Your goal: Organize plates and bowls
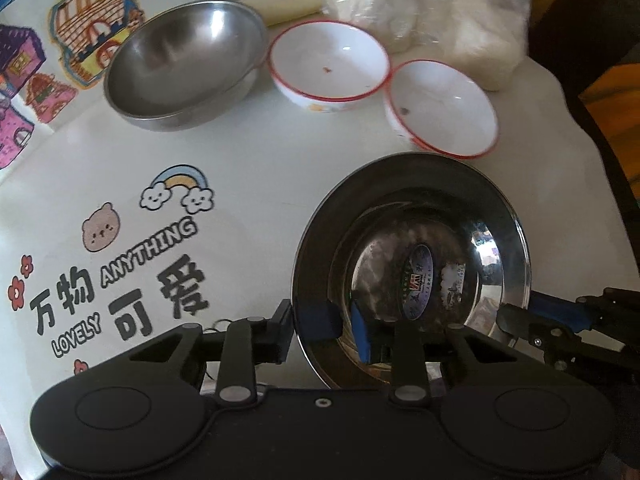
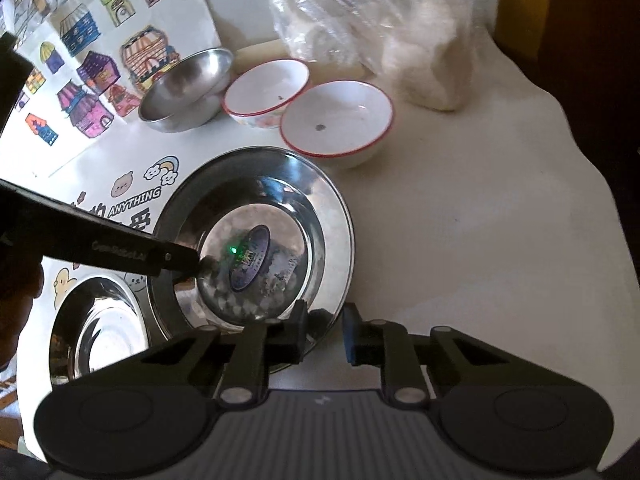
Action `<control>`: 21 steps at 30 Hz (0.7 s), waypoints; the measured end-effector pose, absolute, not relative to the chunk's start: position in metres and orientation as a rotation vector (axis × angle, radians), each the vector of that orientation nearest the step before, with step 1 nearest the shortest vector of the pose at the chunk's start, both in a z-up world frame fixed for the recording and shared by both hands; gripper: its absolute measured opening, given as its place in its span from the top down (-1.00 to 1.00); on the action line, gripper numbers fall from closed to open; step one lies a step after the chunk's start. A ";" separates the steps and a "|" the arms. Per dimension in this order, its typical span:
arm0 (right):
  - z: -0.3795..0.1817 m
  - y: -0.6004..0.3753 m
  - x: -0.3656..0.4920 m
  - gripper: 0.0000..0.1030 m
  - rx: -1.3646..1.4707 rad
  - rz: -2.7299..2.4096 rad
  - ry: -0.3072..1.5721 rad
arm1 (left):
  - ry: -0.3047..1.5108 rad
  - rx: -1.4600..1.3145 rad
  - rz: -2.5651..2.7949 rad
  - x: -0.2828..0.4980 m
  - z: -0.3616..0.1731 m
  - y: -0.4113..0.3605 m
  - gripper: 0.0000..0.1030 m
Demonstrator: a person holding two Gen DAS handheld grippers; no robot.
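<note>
A shiny steel plate with a sticker in its middle sits near the front; it also shows in the right wrist view. My left gripper is open, its fingers straddling the plate's near left rim. My right gripper is open with the plate's near rim between its fingers. A second steel plate lies to the left, partly under the first. Behind stand a steel bowl and two white red-rimmed bowls, the two white ones touching.
A clear plastic bag of white stuff stands at the back right. Printed sheets with cartoon houses and lettering cover the table's left side. The white table drops off at the right edge.
</note>
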State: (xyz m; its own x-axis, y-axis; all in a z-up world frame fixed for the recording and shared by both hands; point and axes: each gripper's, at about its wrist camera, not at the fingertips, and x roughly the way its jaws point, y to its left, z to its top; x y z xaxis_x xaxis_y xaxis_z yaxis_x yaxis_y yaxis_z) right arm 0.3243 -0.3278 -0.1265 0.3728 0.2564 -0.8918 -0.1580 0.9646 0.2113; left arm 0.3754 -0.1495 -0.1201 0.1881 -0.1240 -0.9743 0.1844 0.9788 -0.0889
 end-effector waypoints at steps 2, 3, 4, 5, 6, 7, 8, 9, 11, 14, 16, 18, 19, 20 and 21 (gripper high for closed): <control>-0.124 -0.332 0.320 0.60 0.111 0.252 1.160 | 1.361 0.050 -0.234 0.371 -0.118 -0.151 0.36; -0.123 -0.334 0.317 0.60 0.117 0.247 1.160 | 1.360 0.049 -0.240 0.370 -0.117 -0.150 0.36; -0.121 -0.335 0.315 0.60 0.124 0.243 1.158 | 1.359 0.045 -0.246 0.370 -0.116 -0.149 0.36; -0.119 -0.336 0.312 0.60 0.130 0.239 1.155 | 1.359 0.039 -0.251 0.368 -0.114 -0.149 0.36; -0.117 -0.337 0.309 0.60 0.134 0.234 1.152 | 1.358 0.032 -0.256 0.366 -0.113 -0.148 0.36; -0.115 -0.338 0.307 0.60 0.137 0.230 1.149 | 1.355 0.028 -0.261 0.365 -0.110 -0.146 0.36; -0.113 -0.338 0.304 0.60 0.141 0.227 1.146 | 1.351 0.026 -0.266 0.363 -0.108 -0.144 0.36; -0.110 -0.338 0.302 0.60 0.144 0.225 1.143 | 1.346 0.025 -0.270 0.361 -0.106 -0.141 0.36; -0.106 -0.337 0.298 0.60 0.148 0.225 1.138 | 1.338 0.019 -0.274 0.358 -0.099 -0.137 0.36; -0.099 -0.331 0.292 0.60 0.142 0.228 1.124 | 1.322 -0.002 -0.267 0.349 -0.089 -0.129 0.36; -0.094 -0.326 0.288 0.60 0.139 0.235 1.114 | 1.311 -0.010 -0.262 0.346 -0.084 -0.122 0.36; -0.090 -0.321 0.286 0.60 0.139 0.250 1.105 | 1.300 -0.018 -0.255 0.343 -0.080 -0.115 0.36; -0.088 -0.318 0.284 0.60 0.143 0.259 1.100 | 1.295 -0.022 -0.252 0.341 -0.077 -0.111 0.37; -0.087 -0.316 0.283 0.60 0.147 0.267 1.098 | 1.291 -0.025 -0.249 0.338 -0.075 -0.106 0.37; -0.086 -0.313 0.282 0.60 0.149 0.275 1.096 | 1.288 -0.028 -0.243 0.336 -0.073 -0.102 0.37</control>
